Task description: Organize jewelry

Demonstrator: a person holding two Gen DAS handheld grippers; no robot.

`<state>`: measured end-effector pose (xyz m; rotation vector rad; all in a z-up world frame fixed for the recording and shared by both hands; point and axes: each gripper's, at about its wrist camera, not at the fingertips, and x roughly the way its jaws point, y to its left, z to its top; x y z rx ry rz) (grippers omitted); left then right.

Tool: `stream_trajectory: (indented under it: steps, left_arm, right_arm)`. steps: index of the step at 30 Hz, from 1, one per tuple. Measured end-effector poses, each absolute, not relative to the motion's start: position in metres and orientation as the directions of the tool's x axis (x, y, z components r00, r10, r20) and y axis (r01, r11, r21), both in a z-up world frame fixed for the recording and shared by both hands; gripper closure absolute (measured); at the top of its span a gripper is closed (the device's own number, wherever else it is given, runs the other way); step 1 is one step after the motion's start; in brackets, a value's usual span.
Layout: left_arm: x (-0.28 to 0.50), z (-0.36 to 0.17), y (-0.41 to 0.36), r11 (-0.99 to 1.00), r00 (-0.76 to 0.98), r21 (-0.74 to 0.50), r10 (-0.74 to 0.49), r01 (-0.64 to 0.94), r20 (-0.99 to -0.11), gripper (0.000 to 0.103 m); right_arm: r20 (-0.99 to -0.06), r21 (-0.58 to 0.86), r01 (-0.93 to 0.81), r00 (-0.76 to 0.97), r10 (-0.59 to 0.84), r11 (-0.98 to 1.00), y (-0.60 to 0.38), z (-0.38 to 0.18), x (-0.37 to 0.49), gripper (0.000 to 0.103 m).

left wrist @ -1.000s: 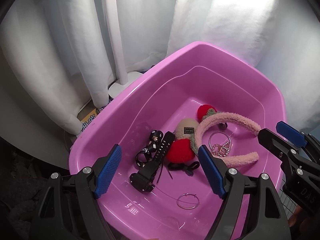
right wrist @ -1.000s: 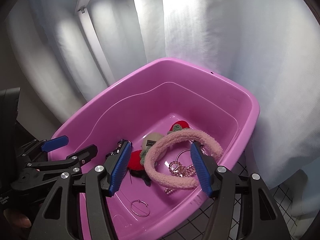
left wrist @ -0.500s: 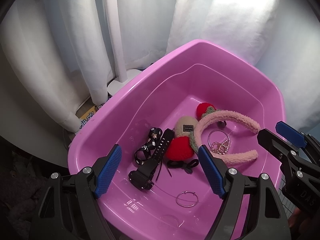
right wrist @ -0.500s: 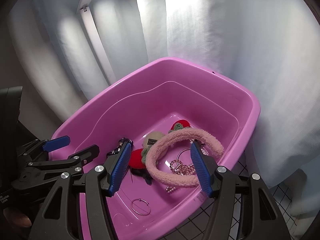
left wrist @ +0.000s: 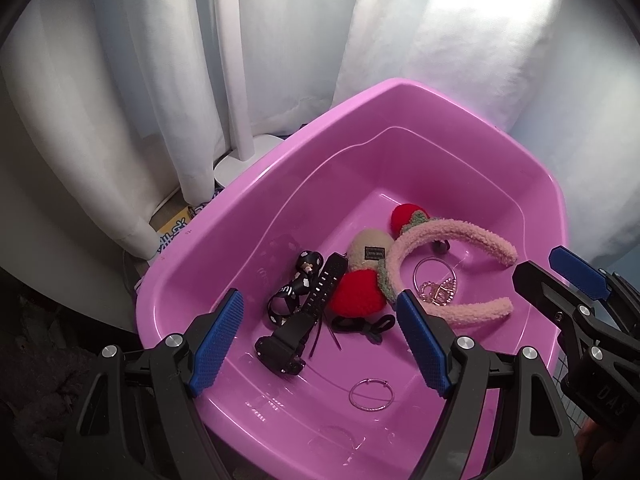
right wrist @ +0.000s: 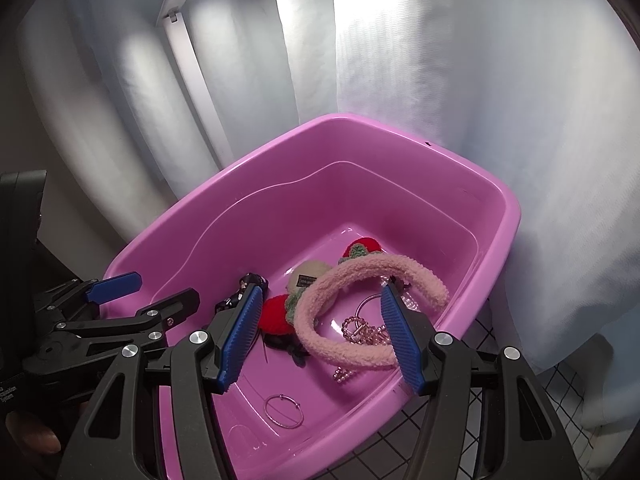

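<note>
Both grippers hover above the near rim of the pink tub, empty, apparently surveying before a pick. Left gripper released, jaws wide; right gripper released, jaws narrower. Nearest on the tub floor lies a hoop bracelet; beyond, a black watch, a fluffy headband over a small tiara. Only the right wrist view shows a wire grid beneath.

Pink tub: glossy smooth plastic. Headband ahead of the right claw: fuzzy pink fleece. Red pompoms: knitted yarn. Watch between the left claw's pads: matt black rubbery strap. Hoop: thin shiny metal. Backdrop curtain: white cloth.
</note>
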<state>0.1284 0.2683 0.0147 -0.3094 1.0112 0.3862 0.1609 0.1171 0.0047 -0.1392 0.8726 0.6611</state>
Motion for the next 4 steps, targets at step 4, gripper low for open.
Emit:
stream_trajectory:
  steps: [4]
  left_arm:
    - [0.1282,0.0139,0.2684,0.889,0.468,-0.071,0.168,-0.451,-0.868,0.026]
  right_arm:
    - [-0.747,0.146,-0.587,0.462,0.478,0.796,0.1151,0.0044,0.1584,0.044]
